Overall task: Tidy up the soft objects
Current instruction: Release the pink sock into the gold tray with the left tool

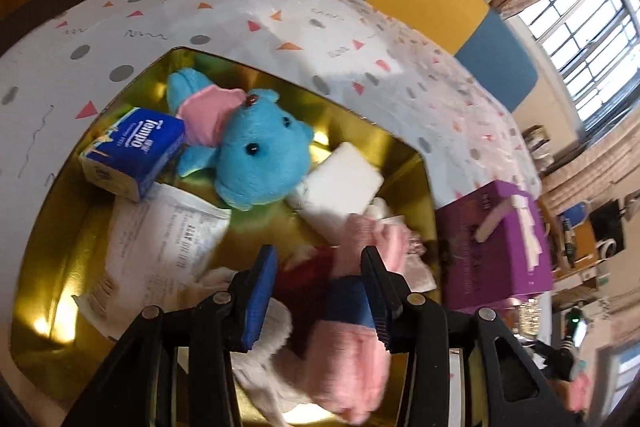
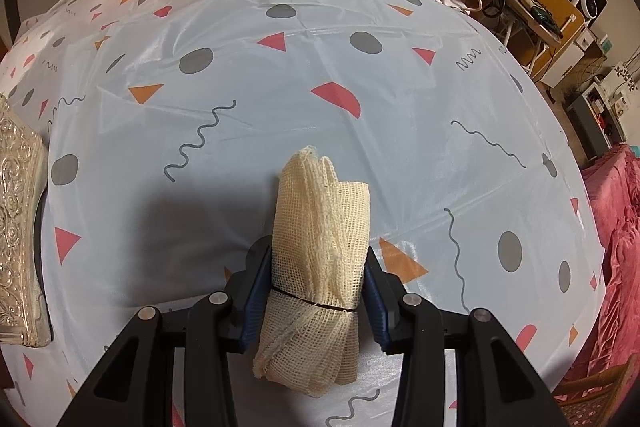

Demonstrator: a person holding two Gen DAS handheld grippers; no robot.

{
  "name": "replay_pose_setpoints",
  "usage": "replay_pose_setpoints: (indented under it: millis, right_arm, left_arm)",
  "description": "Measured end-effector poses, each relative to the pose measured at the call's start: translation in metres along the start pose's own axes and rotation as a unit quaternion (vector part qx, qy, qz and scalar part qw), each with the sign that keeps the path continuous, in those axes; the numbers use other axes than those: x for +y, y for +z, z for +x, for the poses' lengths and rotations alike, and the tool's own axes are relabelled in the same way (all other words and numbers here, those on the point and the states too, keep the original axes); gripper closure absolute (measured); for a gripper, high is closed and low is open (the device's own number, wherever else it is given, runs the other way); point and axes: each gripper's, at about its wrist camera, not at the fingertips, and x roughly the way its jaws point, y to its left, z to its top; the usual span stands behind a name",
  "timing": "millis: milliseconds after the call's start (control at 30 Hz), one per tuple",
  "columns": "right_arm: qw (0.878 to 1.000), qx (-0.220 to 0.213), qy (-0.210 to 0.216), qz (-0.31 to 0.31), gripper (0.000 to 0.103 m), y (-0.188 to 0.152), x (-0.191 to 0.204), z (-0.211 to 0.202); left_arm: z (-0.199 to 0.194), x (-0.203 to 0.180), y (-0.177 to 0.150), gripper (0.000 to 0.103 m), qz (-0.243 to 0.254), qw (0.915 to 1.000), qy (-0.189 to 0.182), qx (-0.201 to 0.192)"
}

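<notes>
Right gripper (image 2: 318, 291) clamps my rolled cream mesh cloth (image 2: 318, 267) over the patterned tablecloth (image 2: 360, 67), left gripper (image 1: 320, 287) sits parted above a pink plush toy (image 1: 352, 355) in the gold tin tray (image 1: 52, 267); next, I'd carry the roll to that tray.

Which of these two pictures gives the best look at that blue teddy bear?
The left wrist view: the blue teddy bear lies face-up in the gold tin, fully visible. The right wrist view shows none of it.

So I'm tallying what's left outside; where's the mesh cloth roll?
Right wrist view: the mesh cloth roll sits between the right gripper fingers, above the patterned tablecloth.
</notes>
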Motion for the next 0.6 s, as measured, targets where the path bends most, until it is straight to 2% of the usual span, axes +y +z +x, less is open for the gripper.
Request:
replay_pose_setpoints:
  millis: [167,333,500,600]
  right_arm:
    - [1.0,0.0,-0.002,-0.002,0.06,0.0,0.001,0.0]
    - [1.0,-0.002,-0.008,-0.008,0.061,0.0,0.004,-0.002]
    - [1.0,-0.005,-0.012,-0.014,0.062,-0.001,0.006,-0.002]
    - [1.0,-0.005,-0.013,-0.016,0.062,-0.001,0.007,-0.003]
  left_arm:
    - [-0.013,-0.004,-0.014,0.045,0.059,0.997,0.043,-0.027]
    - [-0.025,-0.012,-0.03,0.036,0.112,0.9885,0.088,-0.05]
    - [-0.044,-0.012,-0.041,0.026,0.13,0.9815,0.117,-0.078]
    - [-0.057,-0.014,-0.046,0.016,0.138,0.9771,0.129,-0.098]
